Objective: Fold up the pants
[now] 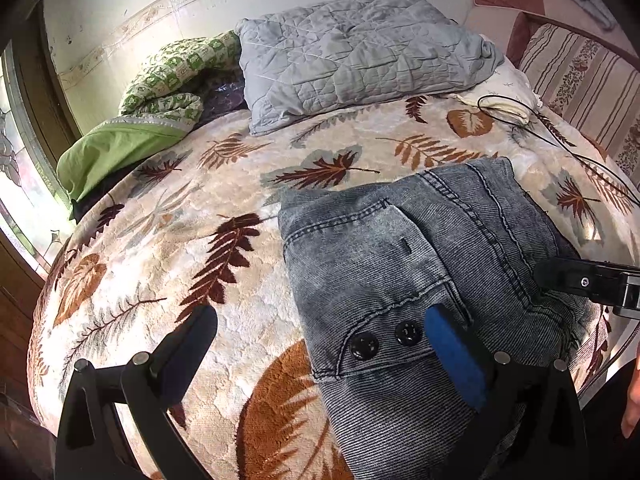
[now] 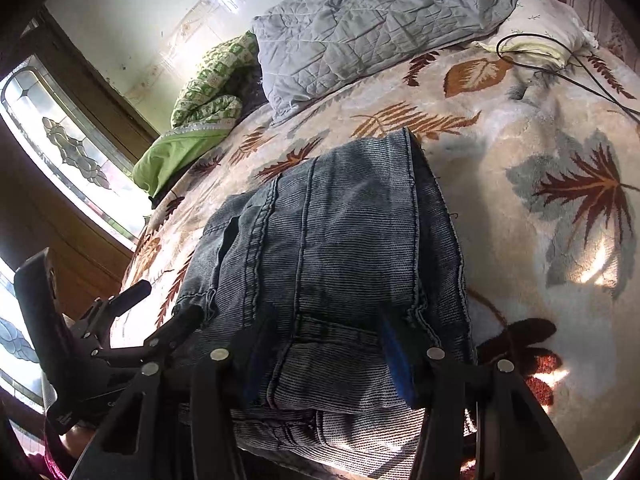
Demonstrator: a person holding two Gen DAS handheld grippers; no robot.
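Two grippers work over a bed covered by a leaf-print blanket (image 1: 192, 240). At the far left lies a green quilt (image 1: 172, 76), bunched against the wall. Right of it rests a grey quilted pillow (image 1: 352, 52), and a black cable (image 1: 532, 120) loops at the far right. The left gripper (image 1: 320, 344) stands wide: its left finger is over bare blanket, and its blue-padded right finger (image 1: 452, 360) sits on the near left part of the pants (image 1: 400, 264), beside two dark buttons (image 1: 384, 340). The pants, grey-blue denim, lie folded into a compact stack at the near right of the bed. The right gripper (image 2: 324, 356) is about half open, its fingers straddling the near edge of the stack; whether the pads press the cloth cannot be told.
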